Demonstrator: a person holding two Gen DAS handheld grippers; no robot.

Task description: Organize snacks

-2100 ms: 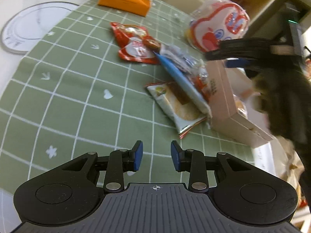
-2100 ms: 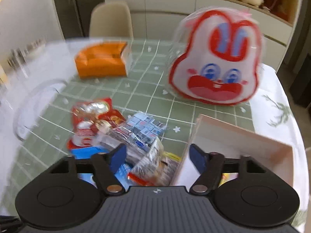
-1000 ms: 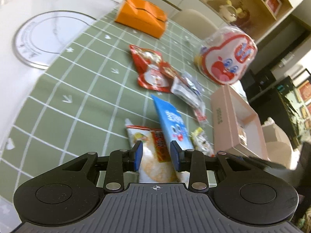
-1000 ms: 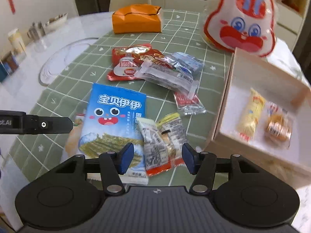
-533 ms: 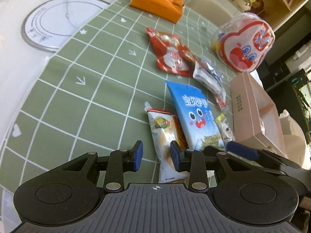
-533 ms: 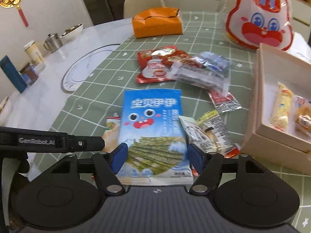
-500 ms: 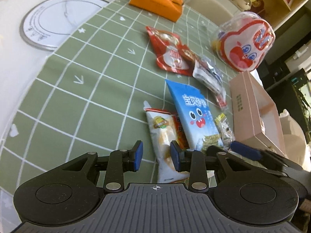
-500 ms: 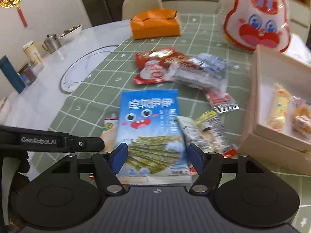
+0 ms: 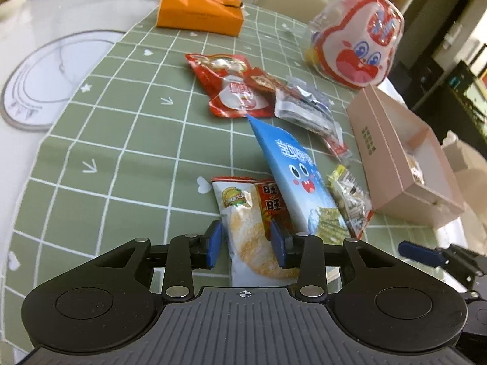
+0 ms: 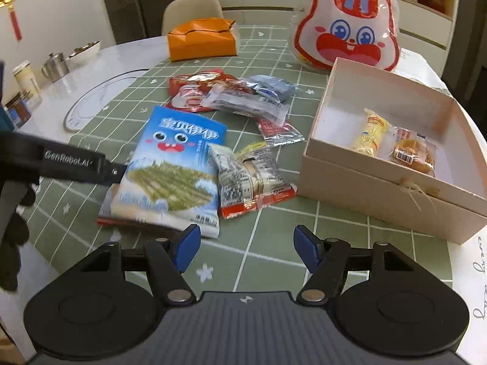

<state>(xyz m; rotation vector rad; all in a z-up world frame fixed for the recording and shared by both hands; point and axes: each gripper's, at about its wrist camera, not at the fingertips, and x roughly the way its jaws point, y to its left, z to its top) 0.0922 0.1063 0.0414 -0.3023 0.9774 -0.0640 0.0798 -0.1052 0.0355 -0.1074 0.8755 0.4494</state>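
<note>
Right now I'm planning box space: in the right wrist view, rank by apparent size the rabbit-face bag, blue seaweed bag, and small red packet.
1. rabbit-face bag
2. blue seaweed bag, nearly alike and nearer the camera, so unsure
3. small red packet

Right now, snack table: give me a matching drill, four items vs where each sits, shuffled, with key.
Items:
1. yellow wrapped stick
2. rice cracker pack
3. orange box
4. blue seaweed bag

Places:
A. far end of the green mat
B. inside the pink box
C. between the left gripper jaws
D. overlapping the rice cracker pack

Pairs: 1-B, 2-C, 3-A, 4-D
</note>
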